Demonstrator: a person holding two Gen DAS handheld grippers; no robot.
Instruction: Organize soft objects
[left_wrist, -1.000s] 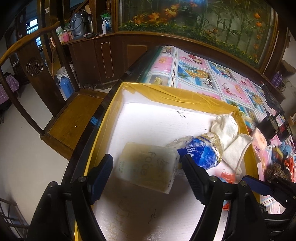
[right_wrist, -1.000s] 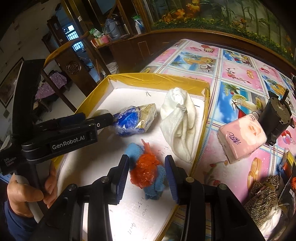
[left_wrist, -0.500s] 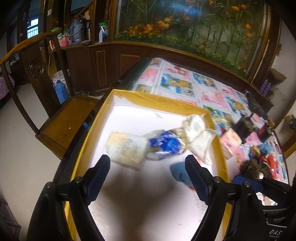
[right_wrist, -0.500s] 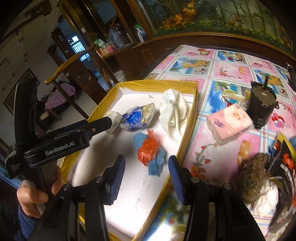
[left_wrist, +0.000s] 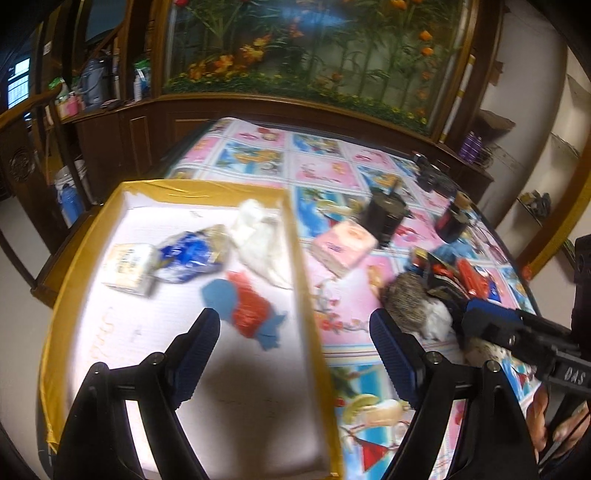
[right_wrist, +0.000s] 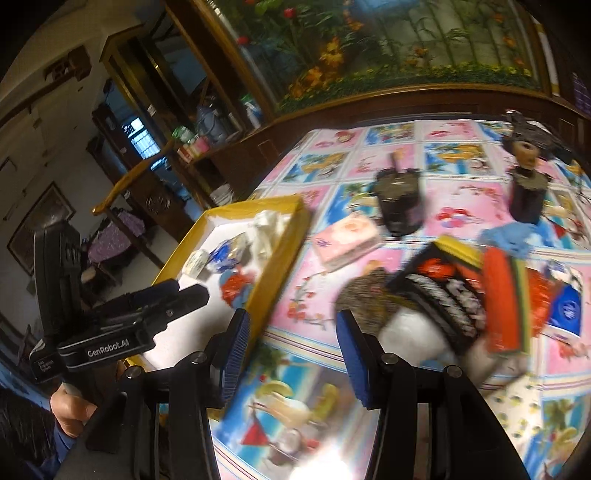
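Note:
A yellow-rimmed white tray (left_wrist: 173, 192) holds a pale tissue pack (left_wrist: 129, 267), a blue-and-white bag (left_wrist: 192, 254), a white cloth (left_wrist: 258, 240) and a red-and-blue bundle (left_wrist: 247, 306). My left gripper (left_wrist: 291, 319) hovers open over the tray's right rim, with nothing between its fingers. My right gripper (right_wrist: 293, 318) is open over the patterned tablecloth just right of the tray (right_wrist: 280, 266), also holding nothing. A pink tissue pack (right_wrist: 347, 240) lies on the cloth beyond it. A brown-and-white fuzzy thing (right_wrist: 369, 295) lies just ahead of its right finger.
Right of the fuzzy thing is a pile with a black-and-red packet (right_wrist: 443, 291), an orange sponge (right_wrist: 502, 295) and a blue cloth (right_wrist: 509, 236). Two dark cylinders (right_wrist: 399, 203) (right_wrist: 528, 195) stand farther back. A wooden chair (left_wrist: 22, 155) stands left of the table.
Both grippers drew back from the tray's contents and swung right. The right jaws, earlier around the red-and-blue bundle, widened and now sit over the tablecloth. The bundle stays in the tray.

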